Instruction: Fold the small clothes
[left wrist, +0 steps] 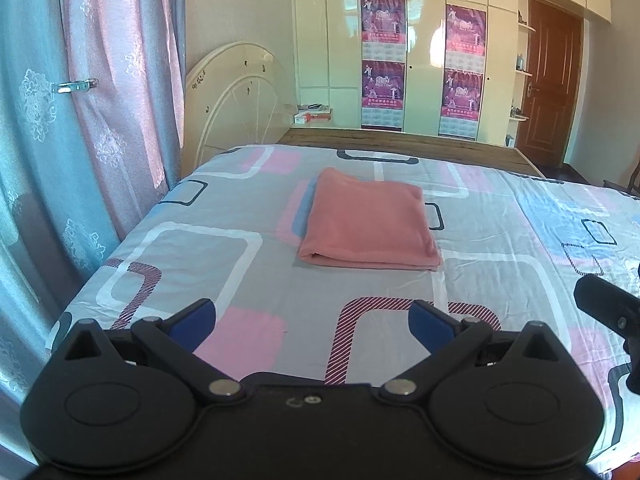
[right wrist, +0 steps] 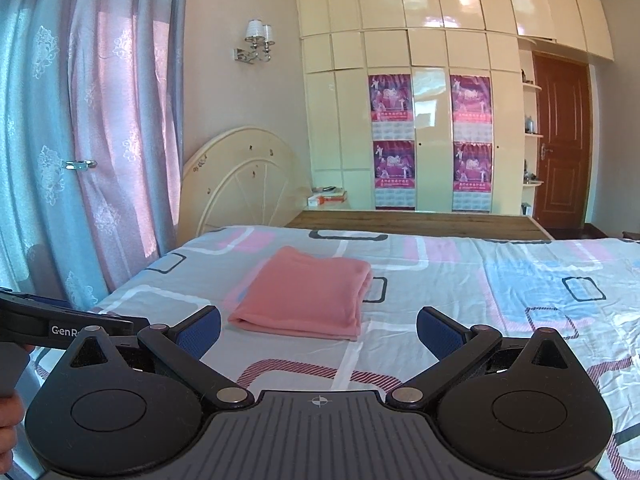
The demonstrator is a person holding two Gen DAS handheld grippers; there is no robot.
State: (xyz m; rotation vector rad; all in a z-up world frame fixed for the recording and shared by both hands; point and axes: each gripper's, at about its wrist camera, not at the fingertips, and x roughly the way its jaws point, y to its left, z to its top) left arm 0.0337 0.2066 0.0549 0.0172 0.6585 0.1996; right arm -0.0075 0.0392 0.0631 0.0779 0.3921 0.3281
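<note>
Pink fleecy cloth (left wrist: 370, 224), folded rect.

Soft, fleecy matt cloth is seen in the folded pink garment (left wrist: 370, 222), laid on a smooth printed cotton-like bedsheet (left wrist: 240, 264). Glossy lacquered panels are shown on the wardrobe (right wrist: 432, 40); matt black plastic on the left gripper (left wrist: 312, 322).

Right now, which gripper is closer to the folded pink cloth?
Hard to call; the right looks slightly nearer. The left gripper faces the pink cloth almost head-on. From the right gripper, it lies ahead and slightly left. Both are open, touching nothing.
</note>
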